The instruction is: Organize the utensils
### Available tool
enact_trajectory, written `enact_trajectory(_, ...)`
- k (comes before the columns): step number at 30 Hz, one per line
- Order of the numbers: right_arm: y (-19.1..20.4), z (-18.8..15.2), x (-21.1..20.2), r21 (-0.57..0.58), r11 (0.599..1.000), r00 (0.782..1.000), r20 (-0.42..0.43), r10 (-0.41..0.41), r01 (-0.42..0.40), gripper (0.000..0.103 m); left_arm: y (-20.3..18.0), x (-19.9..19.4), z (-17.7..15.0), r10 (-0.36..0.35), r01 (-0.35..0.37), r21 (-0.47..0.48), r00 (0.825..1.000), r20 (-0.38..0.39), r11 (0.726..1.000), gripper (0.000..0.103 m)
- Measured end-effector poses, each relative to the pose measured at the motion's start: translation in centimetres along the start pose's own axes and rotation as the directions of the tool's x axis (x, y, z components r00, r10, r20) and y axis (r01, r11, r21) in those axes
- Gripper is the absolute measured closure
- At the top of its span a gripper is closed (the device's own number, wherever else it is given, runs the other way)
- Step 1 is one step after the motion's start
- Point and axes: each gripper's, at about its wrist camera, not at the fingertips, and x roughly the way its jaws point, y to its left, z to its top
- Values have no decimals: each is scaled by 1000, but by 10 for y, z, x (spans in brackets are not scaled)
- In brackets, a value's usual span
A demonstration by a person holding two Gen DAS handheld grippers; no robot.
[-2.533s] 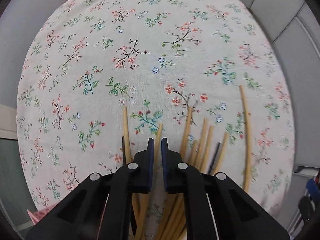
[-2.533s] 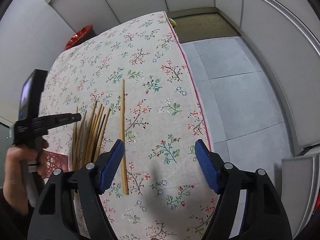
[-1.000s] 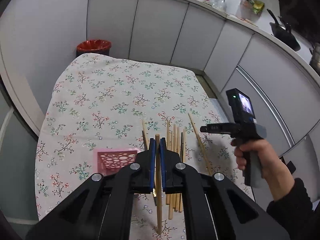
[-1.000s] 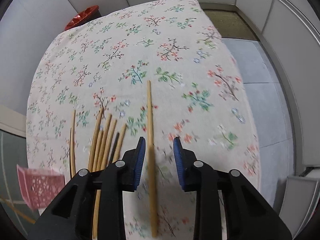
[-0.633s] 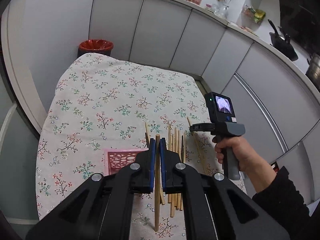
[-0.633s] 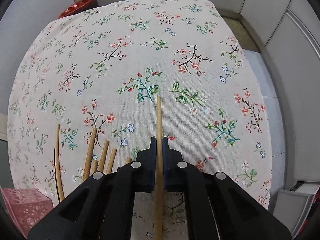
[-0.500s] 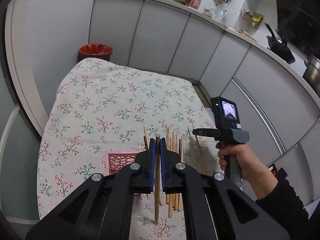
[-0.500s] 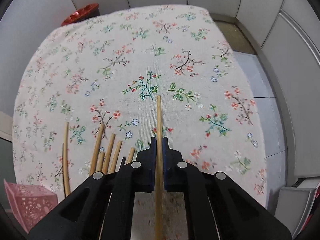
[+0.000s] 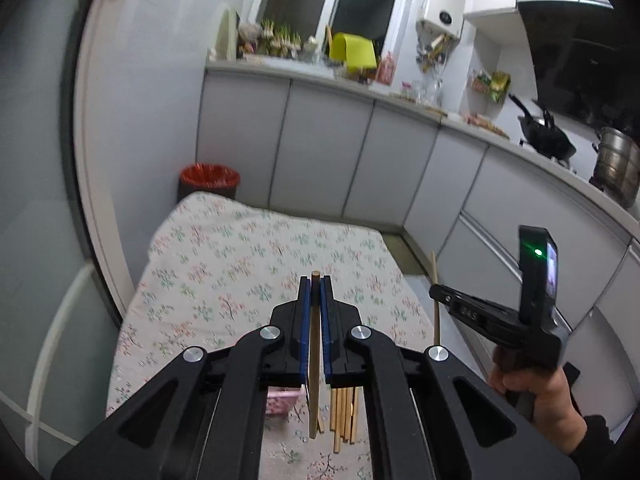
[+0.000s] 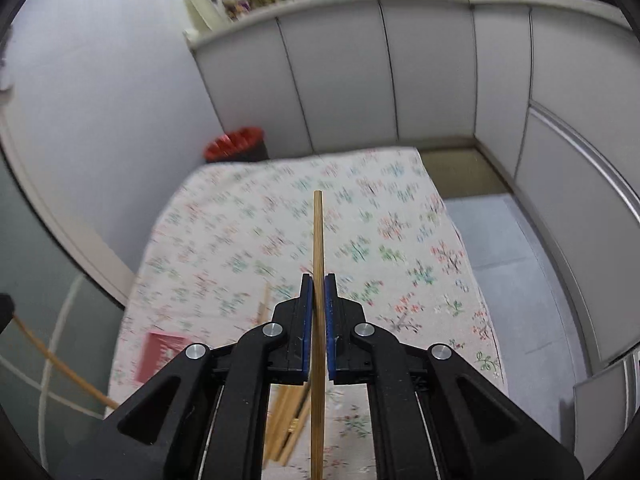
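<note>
My left gripper (image 9: 315, 284) is shut on a wooden chopstick (image 9: 314, 360) that runs between its blue pads, held above the table. My right gripper (image 10: 318, 280) is shut on another wooden chopstick (image 10: 318, 240), whose tip sticks out well past the pads. The right gripper (image 9: 434, 290) shows at the right in the left wrist view, held by a hand, its chopstick (image 9: 435, 304) hanging down. Several loose chopsticks (image 9: 344, 416) lie on the floral tablecloth (image 9: 248, 264) below, next to a pink perforated basket (image 10: 160, 354).
A red waste bin (image 9: 209, 178) stands behind the table's far end. Grey cabinets (image 10: 432, 80) and a cluttered counter run along the back and right. Grey floor (image 10: 520, 272) lies to the right of the table. The person's hand and dark sleeve (image 9: 560, 416) are at lower right.
Both grippers have risen from the table and tilted up, each carrying a chopstick. The right gripper closed on its chopstick a second ago; the table now looks smaller and farther.
</note>
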Motion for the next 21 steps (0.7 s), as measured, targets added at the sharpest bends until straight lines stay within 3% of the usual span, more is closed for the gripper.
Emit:
enact_trajectory(3, 14, 7, -22, 8, 998, 994, 90, 56, -57, 98, 2, -20, 7, 41, -39, -24, 992, 119, 999, 98)
enact_trajectory(6, 24, 13, -34, 13, 994, 980, 165, 108, -112, 98, 7, -26, 11, 80, -73, -41, 973, 218, 996, 98)
enact_trajectory(8, 34, 16, -37, 8, 990, 967, 212, 137, -142, 98, 9, -21, 13, 105, -96, -46, 963, 248, 994, 98)
enact_trajectory(18, 82, 14, -12, -19, 964, 903, 346, 255, -265, 98, 37, 40, 20, 206, -199, -53, 961, 188, 979, 98)
enact_trajectory(21, 90, 13, 1, 0, 955, 887, 371, 274, -295, 98, 48, 52, 18, 199, -194, -48, 969, 144, 980, 98)
